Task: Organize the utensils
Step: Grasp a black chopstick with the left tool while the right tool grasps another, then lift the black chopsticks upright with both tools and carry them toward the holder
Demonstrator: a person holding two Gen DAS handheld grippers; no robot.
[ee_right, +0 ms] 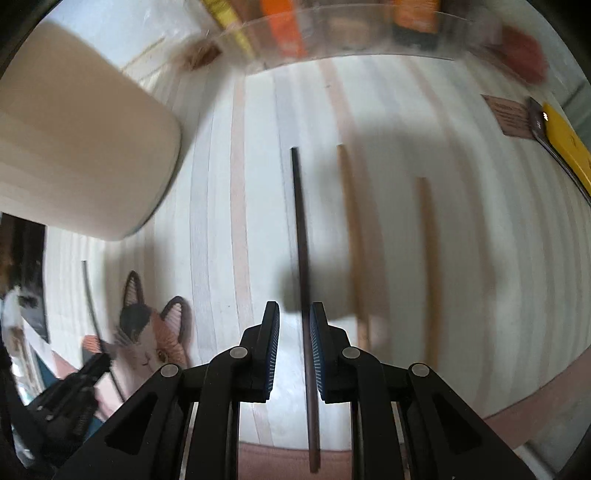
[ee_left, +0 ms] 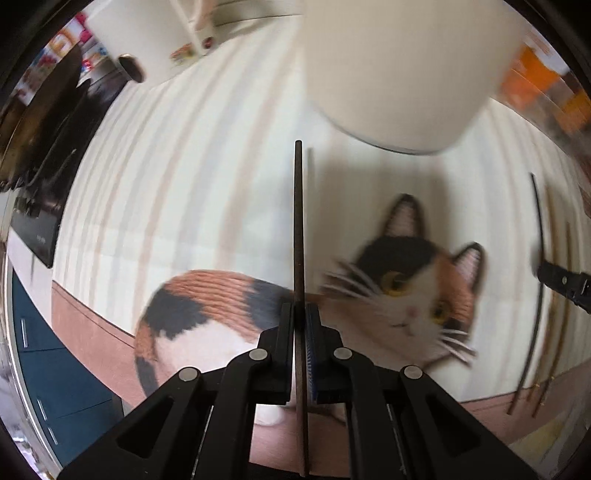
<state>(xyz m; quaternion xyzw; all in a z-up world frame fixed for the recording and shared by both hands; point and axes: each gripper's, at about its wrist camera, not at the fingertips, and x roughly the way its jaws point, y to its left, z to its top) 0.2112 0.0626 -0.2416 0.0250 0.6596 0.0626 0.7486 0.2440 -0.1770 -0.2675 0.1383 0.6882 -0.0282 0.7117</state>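
Note:
My left gripper (ee_left: 299, 306) is shut on a dark chopstick (ee_left: 298, 221) that points down over a striped placemat (ee_left: 184, 184) with a calico cat picture. A white cup (ee_left: 406, 74) stands just beyond it. My right gripper (ee_right: 294, 306) holds a second dark chopstick (ee_right: 301, 229), also pointing down. It rests against the right pad (ee_right: 317, 354), and a gap shows at the left pad. Two wooden chopsticks (ee_right: 352, 240) lie on the mat to its right. The cup (ee_right: 85, 147) is at the left in the right wrist view. The right gripper (ee_left: 543, 269) shows at the left view's right edge.
A clear container (ee_right: 332, 33) with orange and dark items stands at the mat's far edge. A yellow object (ee_right: 565, 147) and a brown label (ee_right: 509, 114) lie at the right. A second white cup (ee_left: 147, 37) is at the far left. The brown tabletop (ee_left: 92, 332) borders the mat.

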